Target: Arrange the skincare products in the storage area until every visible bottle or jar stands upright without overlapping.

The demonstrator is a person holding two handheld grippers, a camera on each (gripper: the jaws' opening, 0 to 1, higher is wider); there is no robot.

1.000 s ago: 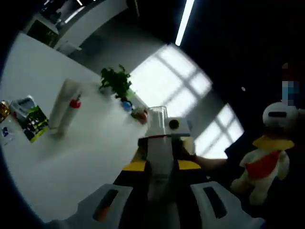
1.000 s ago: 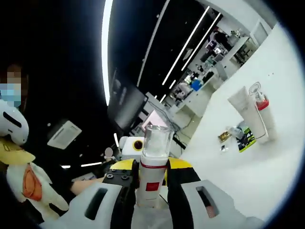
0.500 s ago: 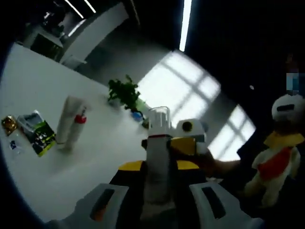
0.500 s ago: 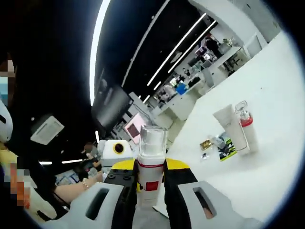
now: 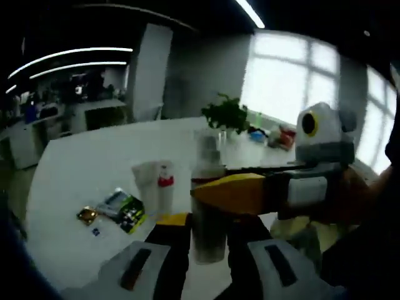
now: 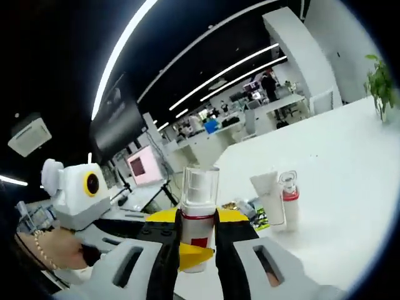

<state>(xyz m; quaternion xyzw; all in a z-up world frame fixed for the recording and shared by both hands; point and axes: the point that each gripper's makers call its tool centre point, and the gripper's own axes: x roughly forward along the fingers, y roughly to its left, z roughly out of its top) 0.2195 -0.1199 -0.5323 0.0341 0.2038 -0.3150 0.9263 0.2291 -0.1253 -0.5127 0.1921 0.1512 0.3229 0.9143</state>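
White-bodied clear-capped bottle [image 6: 199, 219] sits clamped by both my right gripper [image 6: 197, 250] and left gripper [image 5: 208, 240]; I'd lower it upright near the standing tube [image 6: 268, 199] at two o'clock, untouching.

Left gripper [image 5: 209, 240] and right gripper [image 6: 199, 250] both clamped on one bottle [image 6: 199, 209], facing each other.

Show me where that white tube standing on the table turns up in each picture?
Left gripper view: the white tube stands left of centre, beside a red-collared bottle.
Right gripper view: the tube stands right of centre.
Shared landmark: the same red-collared bottle on the tube's right.
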